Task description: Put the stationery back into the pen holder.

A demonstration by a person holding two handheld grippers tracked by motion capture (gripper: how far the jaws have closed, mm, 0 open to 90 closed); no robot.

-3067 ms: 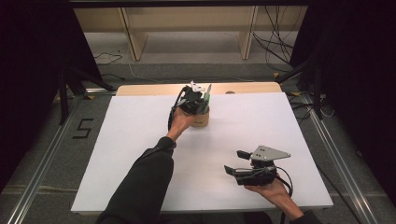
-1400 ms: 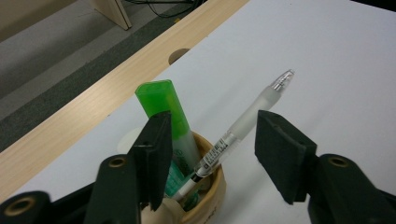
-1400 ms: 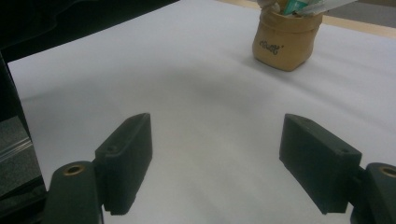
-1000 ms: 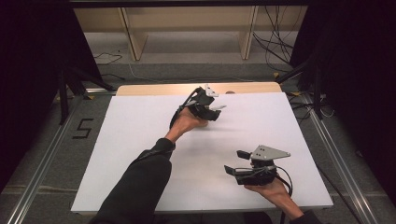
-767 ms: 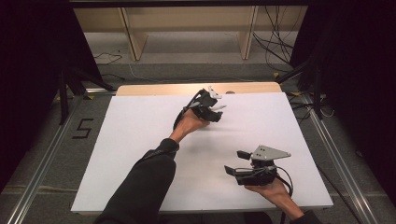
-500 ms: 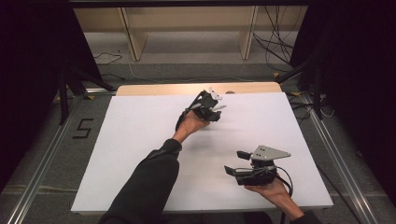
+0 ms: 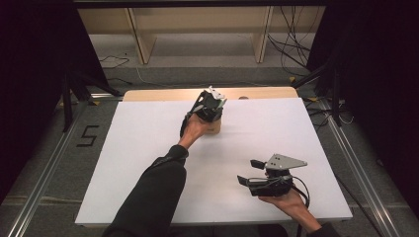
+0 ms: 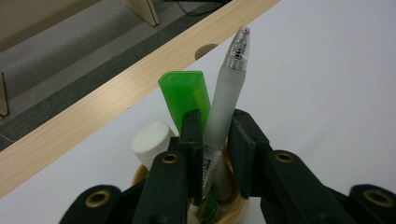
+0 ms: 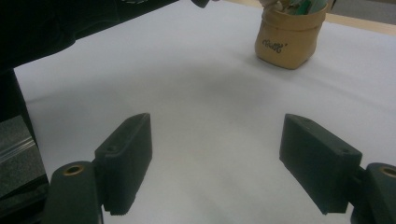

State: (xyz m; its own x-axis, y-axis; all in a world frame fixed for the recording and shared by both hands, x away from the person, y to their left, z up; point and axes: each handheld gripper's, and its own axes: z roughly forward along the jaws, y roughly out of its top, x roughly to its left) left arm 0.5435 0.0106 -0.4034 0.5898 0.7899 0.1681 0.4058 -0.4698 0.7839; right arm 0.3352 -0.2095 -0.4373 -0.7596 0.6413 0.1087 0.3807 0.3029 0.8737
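Observation:
A tan cup [image 7: 215,127] of pens stands at the far middle of the white table. My left gripper [image 7: 210,106] reaches down into it from above. In the left gripper view its jaws have just been closing and my left gripper [image 8: 215,135] now pinches a frosted white pen [image 8: 231,79] that stands upright in the cup [image 8: 238,205]. A green marker [image 8: 184,93] and a white-capped marker [image 8: 152,140] stand beside the pen. My right gripper [image 7: 247,171] rests near the front right, open with nothing between its jaws [image 9: 217,158]. The cup [image 9: 289,44] lies far ahead of it.
The white sheet [image 7: 148,148] covers most of the table. A wooden strip [image 7: 163,94] with a round hole [image 8: 208,49] runs along the far edge. Wooden shelf legs [image 7: 141,42] and cables lie on the floor beyond.
The left hand has tipped down over the cup and its jaws have narrowed around the frosted pen. The right gripper has stayed put.

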